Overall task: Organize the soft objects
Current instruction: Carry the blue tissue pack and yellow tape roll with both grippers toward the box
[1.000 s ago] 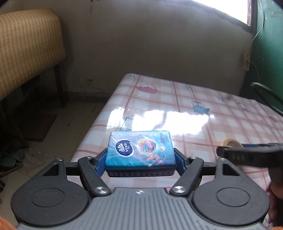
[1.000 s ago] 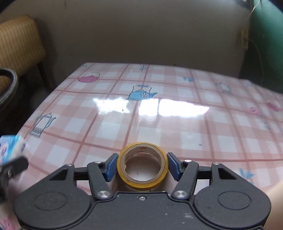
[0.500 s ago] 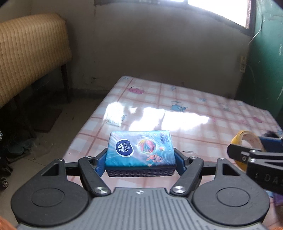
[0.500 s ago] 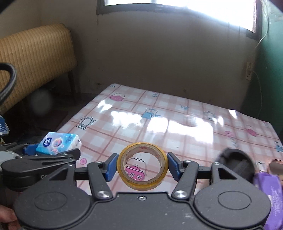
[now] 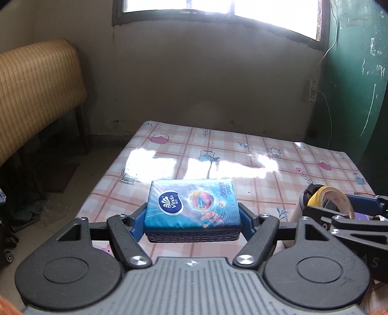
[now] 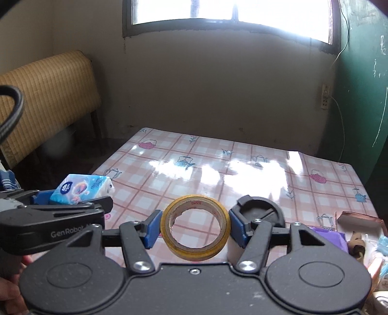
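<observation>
A table covered by a glossy pink-checked cloth printed with teapots fills the middle of both wrist views, its top catching bright glare from the window set in the pale back wall. A woven cane headboard stands to the left of the table, and a green wall with a white cable and a socket closes the right side. The left gripper is held above the near left part of the table; its blue pads press against the two short ends of a blue tissue pack, which lies flat between them with its printed face upward, lifted clear of the cloth. From the right wrist view the same pack appears at far left, between the left gripper's fingers. The right gripper is held above the near centre of the table; its blue pads clamp a roll of yellow tape on opposite sides of the ring, the hole tilted toward the camera and the checked cloth visible through it. A black round holder rests on the table just beyond the right finger. At the near right corner lie a purple packet and a small copper-coloured box, beside other items too crowded to identify.
</observation>
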The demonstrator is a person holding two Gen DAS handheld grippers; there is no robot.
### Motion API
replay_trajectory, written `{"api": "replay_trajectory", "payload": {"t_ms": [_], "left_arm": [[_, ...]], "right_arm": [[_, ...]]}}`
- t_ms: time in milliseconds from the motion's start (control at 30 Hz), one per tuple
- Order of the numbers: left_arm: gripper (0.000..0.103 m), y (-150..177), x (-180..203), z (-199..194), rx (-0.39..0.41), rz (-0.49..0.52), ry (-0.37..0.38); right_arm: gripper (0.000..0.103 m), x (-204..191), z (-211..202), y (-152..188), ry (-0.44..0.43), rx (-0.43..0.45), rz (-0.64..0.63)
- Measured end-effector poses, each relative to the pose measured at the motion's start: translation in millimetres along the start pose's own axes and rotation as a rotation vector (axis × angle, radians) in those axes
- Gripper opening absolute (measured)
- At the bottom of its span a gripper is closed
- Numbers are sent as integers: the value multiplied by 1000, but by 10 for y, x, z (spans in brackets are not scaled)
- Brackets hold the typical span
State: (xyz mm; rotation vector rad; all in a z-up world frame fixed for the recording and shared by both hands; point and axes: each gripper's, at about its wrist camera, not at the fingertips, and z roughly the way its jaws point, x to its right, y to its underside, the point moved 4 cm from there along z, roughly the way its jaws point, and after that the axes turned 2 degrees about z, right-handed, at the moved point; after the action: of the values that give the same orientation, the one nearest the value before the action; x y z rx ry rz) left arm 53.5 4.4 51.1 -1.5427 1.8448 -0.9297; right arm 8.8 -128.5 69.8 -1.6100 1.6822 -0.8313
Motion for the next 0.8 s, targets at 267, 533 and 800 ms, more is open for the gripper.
{"api": "replay_trajectory", "payload": {"t_ms": [267, 533, 800], "left_arm": [[75, -1, 142, -14, -8, 33, 5], [75, -22, 314, 16, -11, 42, 24], [75, -46, 520, 30, -18, 55, 60]], "right_arm": [[71, 186, -18, 10, -4, -1, 15], [71, 401, -46, -4, 11, 1, 30], [71, 591, -105, -24, 34, 2, 31]]}}
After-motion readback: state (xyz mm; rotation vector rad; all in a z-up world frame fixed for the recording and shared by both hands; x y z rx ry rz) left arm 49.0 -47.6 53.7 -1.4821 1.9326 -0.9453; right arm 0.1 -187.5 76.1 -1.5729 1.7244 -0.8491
